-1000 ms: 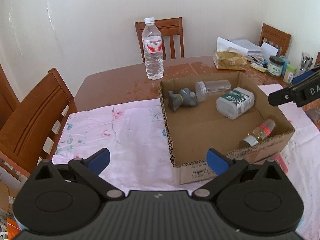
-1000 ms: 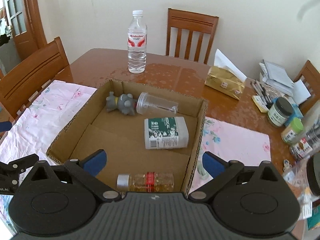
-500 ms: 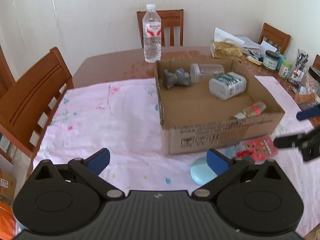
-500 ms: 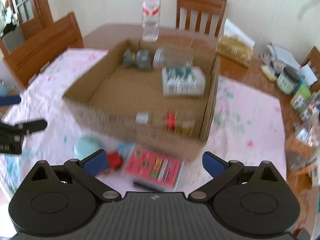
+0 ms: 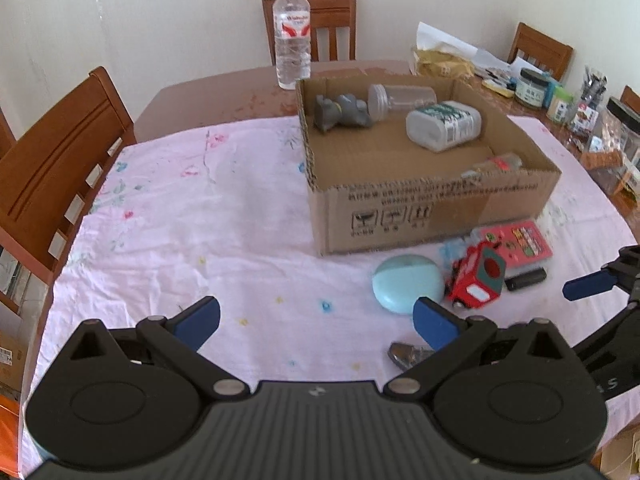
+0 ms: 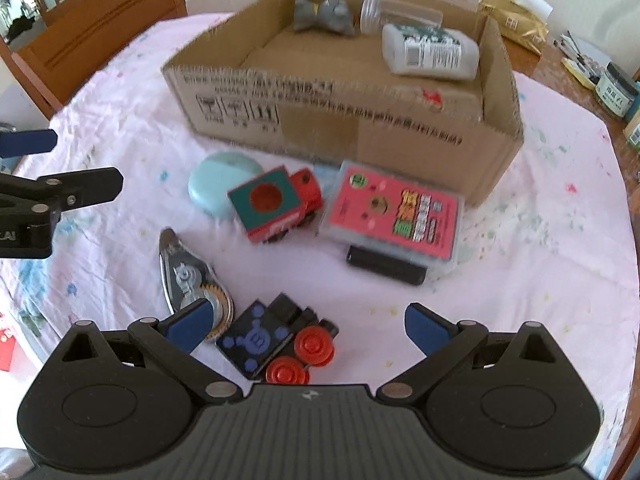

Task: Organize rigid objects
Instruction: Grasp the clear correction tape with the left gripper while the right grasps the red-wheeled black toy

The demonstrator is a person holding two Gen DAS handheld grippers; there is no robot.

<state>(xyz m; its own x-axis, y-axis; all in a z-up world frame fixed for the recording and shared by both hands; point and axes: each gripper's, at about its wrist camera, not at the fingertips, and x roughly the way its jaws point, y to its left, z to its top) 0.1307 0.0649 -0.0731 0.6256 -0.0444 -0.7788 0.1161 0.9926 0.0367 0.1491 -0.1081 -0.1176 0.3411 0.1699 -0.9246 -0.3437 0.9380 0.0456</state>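
The worktop carried a pink flowered cloth that reached almost to its near and left edges, with wooden chairs close against the left side. The widest free stretch of cloth lay left of the cardboard box; on the right, jars and clutter crowded the edge. A water bottle stood just behind the box's far left corner.

Inside the box lay a grey figure, a clear jar and a white bottle, with a small red-banded bottle against the near wall.

The loose things sat in front of the box's near wall. A pale blue round case touched a red toy train; a pink card packet lay just right of it, with a black bar along its near edge. A silver tape dispenser and a black toy with 2 red wheels lay closest.

The right tongs were spread wide and held nothing, the black toy between their tips and the dispenser beside the left tip. The left tongs were also spread wide and held nothing, above bare cloth, the blue case just beyond the right tip.
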